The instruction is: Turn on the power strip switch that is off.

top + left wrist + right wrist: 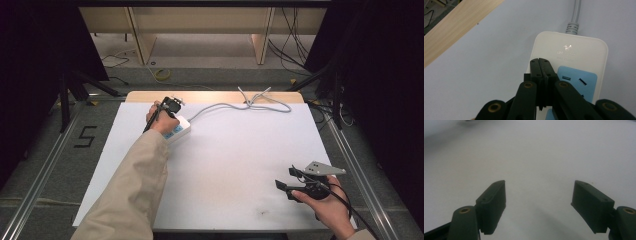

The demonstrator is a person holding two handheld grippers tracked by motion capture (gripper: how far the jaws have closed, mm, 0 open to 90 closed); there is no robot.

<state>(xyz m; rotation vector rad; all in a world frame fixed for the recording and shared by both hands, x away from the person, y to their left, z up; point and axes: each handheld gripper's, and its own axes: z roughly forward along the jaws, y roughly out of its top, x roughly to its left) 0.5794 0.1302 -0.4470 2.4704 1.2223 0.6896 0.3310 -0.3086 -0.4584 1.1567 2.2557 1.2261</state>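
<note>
Right now the left claw (541,65), jaws pressed together with nothing between, rests its tip on the white power strip (584,52) just beneath it, beside the blue socket panel (580,83); likely it is pressing the strip. Next calls for a steady push. The right claw (539,202) gapes empty, well apart. An embossed logo ahead of the tip is unreadable; "5" (86,136) marks the floor

- The white table surface (235,165) lies bare across its middle and near side; passage between the two hands is unobstructed.
- The power strip (179,130) occupies the far-left part, with the left gripper (172,105) over it, jaws together.
- The grey cable (235,104) runs from the strip along the far edge, knotted near the middle, obstructing that strip of surface.
- The right gripper (287,181) sits at the near-right corner, jaws apart, over bare surface.
</note>
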